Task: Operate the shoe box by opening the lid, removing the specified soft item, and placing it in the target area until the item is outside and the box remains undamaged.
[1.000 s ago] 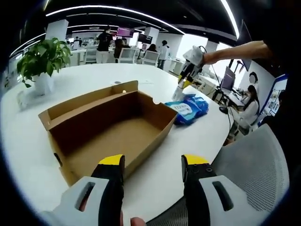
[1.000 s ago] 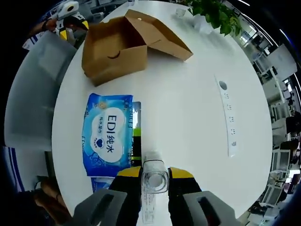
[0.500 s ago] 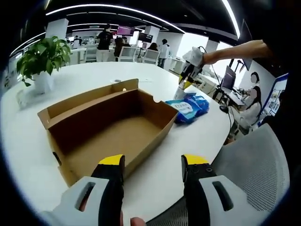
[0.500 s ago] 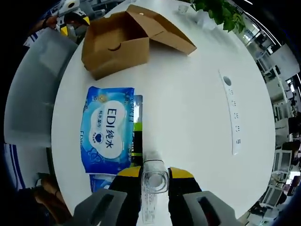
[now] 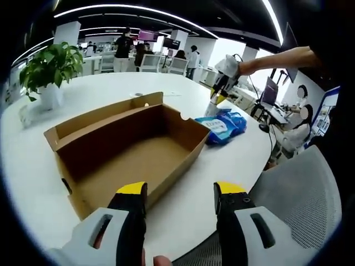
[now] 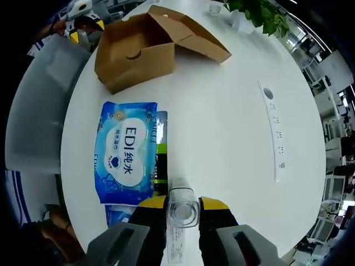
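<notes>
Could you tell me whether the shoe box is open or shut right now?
Open. The shoe box has its lid folded back onto the table, and its bare cardboard floor shows in the left gripper view.

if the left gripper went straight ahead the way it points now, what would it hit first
Most likely the near wall of the open cardboard box, which lies straight ahead of the left gripper on the white table; depth is hard to judge.

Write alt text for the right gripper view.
The right gripper is shut on a clear bottle above a white table, beside a blue wipes pack. Farther off, an open cardboard box sits with its lid folded back, and a plant stands at the far edge.
</notes>
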Demonstrator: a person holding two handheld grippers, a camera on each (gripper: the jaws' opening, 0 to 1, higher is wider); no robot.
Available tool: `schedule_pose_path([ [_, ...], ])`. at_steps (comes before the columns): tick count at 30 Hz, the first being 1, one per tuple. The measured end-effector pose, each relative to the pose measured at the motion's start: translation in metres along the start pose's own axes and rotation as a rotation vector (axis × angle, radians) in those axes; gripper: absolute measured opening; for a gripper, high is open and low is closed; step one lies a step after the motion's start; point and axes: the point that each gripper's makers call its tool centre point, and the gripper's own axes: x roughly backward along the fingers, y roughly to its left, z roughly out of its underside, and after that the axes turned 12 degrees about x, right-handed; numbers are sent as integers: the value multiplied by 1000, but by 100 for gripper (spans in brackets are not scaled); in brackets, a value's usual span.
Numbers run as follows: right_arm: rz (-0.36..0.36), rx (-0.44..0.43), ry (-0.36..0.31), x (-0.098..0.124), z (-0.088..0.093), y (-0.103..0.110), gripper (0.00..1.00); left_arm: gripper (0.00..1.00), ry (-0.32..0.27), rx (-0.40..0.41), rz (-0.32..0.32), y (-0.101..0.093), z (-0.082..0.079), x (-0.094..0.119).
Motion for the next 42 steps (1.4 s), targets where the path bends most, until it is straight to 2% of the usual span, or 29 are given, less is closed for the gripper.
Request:
schedule_pose_path([
  [16,-8,11,6,-2,0,1,19,48,-6,-1,2,0,-1,2],
  [32,23,-9,1,1,2,-4,23,48,-6,-2,2,0,-1,1],
  [38,37,-28,0,9,7,-1,26,48,-9,-1,5,-1,-2,1],
  [42,72,-74,-16,17,11,1,26,47,-17,15,3,0,-3,1],
])
